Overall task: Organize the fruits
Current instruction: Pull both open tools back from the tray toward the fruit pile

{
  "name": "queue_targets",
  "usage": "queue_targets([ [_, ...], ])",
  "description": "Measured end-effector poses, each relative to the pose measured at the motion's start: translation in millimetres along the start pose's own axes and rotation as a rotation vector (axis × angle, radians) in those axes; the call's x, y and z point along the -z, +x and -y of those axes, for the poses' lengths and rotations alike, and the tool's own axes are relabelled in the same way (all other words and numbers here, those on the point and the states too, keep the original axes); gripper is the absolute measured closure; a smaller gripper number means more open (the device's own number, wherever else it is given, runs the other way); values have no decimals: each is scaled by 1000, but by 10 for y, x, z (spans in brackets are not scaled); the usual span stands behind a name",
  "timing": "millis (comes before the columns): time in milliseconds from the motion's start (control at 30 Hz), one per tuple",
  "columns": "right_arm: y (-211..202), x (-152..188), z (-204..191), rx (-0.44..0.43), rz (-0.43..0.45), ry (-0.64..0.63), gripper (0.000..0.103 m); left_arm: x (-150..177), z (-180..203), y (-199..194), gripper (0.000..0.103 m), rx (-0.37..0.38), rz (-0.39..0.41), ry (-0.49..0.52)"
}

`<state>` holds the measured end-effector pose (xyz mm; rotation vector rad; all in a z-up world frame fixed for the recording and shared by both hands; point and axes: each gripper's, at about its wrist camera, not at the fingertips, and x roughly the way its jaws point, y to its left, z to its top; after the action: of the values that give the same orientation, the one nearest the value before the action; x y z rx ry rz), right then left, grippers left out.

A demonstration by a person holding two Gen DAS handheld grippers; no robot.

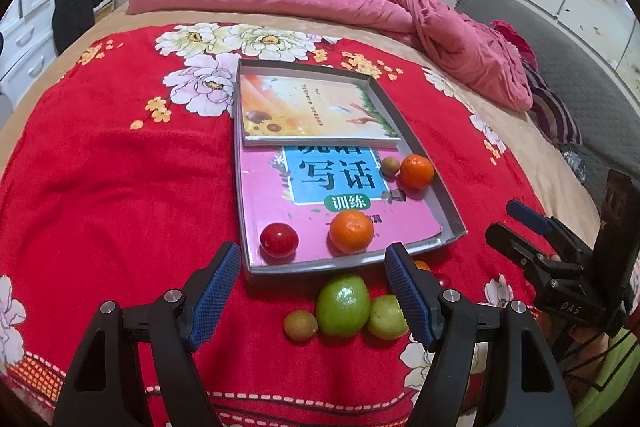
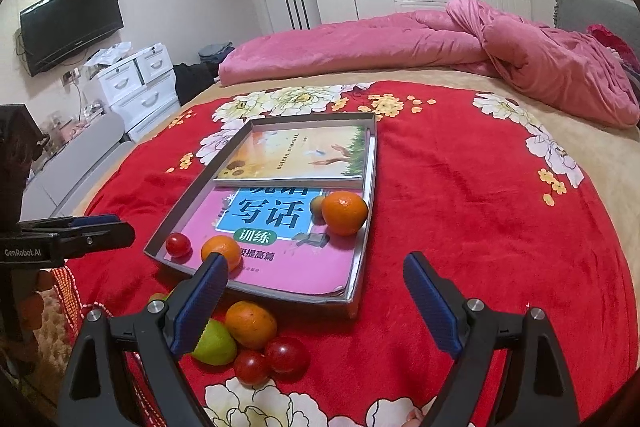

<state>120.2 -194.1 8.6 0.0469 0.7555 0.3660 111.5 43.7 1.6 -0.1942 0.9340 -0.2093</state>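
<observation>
A grey tray (image 1: 450,215) on the red floral blanket holds two books, two oranges (image 1: 351,231) (image 1: 417,171), a red tomato (image 1: 279,239) and a small brownish fruit (image 1: 390,166). In front of the tray lie a large green fruit (image 1: 343,305), a smaller green one (image 1: 386,317) and a small brown fruit (image 1: 300,325). My left gripper (image 1: 314,291) is open and empty just above this pile. In the right wrist view the pile shows an orange (image 2: 251,323), a green fruit (image 2: 216,345) and two tomatoes (image 2: 286,354) (image 2: 251,367). My right gripper (image 2: 316,299) is open and empty, right of the pile.
The tray (image 2: 360,267) sits mid-blanket with a pink book (image 2: 288,267) under a sunflower book (image 2: 296,155). A pink quilt (image 2: 400,39) lies at the far side of the bed. White drawers (image 2: 136,87) and a TV stand to the left.
</observation>
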Motion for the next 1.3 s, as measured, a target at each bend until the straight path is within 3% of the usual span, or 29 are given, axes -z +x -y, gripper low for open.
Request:
queue_targets([
  [600, -75, 109, -166, -30, -41, -40, 14, 159, 203, 5, 27, 24, -37, 63],
  [1300, -30, 286, -262, -22, -125, -69, 14, 416, 242, 139, 27, 25, -161, 78],
])
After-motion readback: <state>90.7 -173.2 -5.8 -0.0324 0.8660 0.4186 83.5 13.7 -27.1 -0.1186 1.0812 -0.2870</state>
